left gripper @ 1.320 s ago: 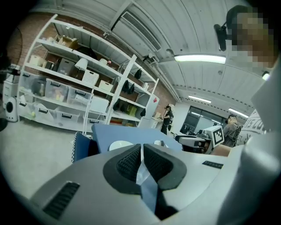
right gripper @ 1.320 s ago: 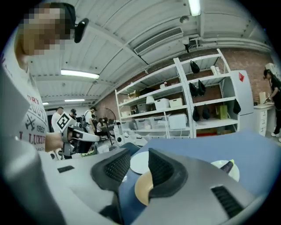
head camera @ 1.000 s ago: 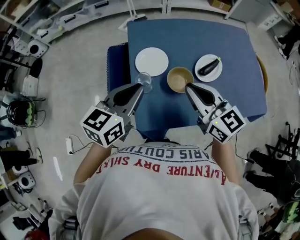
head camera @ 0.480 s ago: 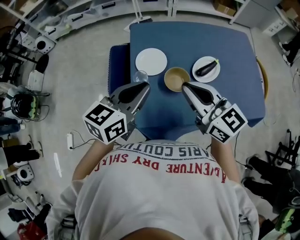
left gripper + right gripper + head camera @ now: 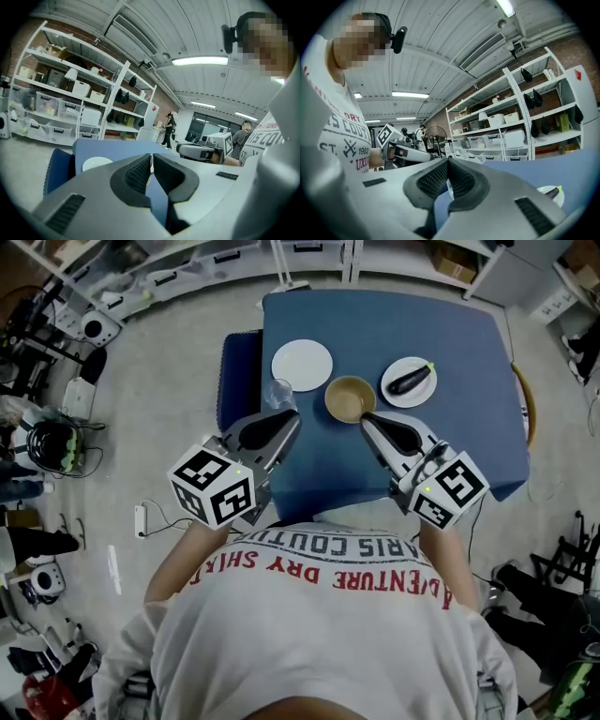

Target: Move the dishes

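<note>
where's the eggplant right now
In the head view, the dark purple eggplant lies on the small white plate, right of the tan bowl on the blue table.

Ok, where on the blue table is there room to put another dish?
The far half of the table, behind the white plate and the eggplant plate, is bare. So is the near strip in front of the bowl. It's crowded around the glass and bowl.
</note>
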Motion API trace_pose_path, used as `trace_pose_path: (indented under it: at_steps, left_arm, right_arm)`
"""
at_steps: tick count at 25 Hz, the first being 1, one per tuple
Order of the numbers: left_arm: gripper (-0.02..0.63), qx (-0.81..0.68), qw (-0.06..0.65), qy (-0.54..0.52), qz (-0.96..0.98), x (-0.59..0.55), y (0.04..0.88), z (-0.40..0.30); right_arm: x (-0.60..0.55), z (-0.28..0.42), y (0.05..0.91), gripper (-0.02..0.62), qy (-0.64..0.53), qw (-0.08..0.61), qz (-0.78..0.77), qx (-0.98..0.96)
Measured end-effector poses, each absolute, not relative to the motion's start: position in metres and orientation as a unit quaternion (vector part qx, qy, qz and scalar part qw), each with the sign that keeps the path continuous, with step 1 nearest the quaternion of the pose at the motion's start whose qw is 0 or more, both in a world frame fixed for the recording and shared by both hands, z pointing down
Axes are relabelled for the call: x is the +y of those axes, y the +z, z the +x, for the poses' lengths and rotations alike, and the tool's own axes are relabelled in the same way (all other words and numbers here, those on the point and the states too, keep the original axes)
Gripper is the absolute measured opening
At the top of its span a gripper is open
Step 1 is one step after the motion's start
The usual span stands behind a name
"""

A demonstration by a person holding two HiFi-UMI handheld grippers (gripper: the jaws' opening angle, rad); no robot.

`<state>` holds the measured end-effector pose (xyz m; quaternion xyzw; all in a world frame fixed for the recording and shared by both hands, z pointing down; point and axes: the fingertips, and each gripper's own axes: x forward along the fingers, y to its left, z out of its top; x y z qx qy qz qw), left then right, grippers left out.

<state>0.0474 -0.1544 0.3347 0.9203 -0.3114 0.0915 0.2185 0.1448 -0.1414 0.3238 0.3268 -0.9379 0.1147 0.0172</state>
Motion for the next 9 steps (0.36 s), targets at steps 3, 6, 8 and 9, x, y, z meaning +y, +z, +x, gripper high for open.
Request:
trace_pose_path:
  at_steps: [3,6,8,9]
  left_arm:
    - [0.041,-0.322,0.215,0.087,0.918,-0.148,0.336,0.045]
    - [0.041,-0.331,0.218,0.082,0.914,-0.139,0.340,0.043]
    - [0.041,-0.334,0.221,0.081,0.913,-0.133,0.345,0.042]
    - [0.041,-0.335,0.223,0.081,0.912,-0.129,0.347,0.043]
  right_arm:
    - [-0.135,0.147,0.324,0.023,0.109,0.021,0.326,-0.939]
    - [-0.128,0.149,0.326,0.023,0.103,0.024,0.327,-0.939]
    - [-0.123,0.151,0.328,0.023,0.102,0.025,0.329,-0.939]
    - [-0.120,0.153,0.330,0.023,0.101,0.026,0.330,-0.938]
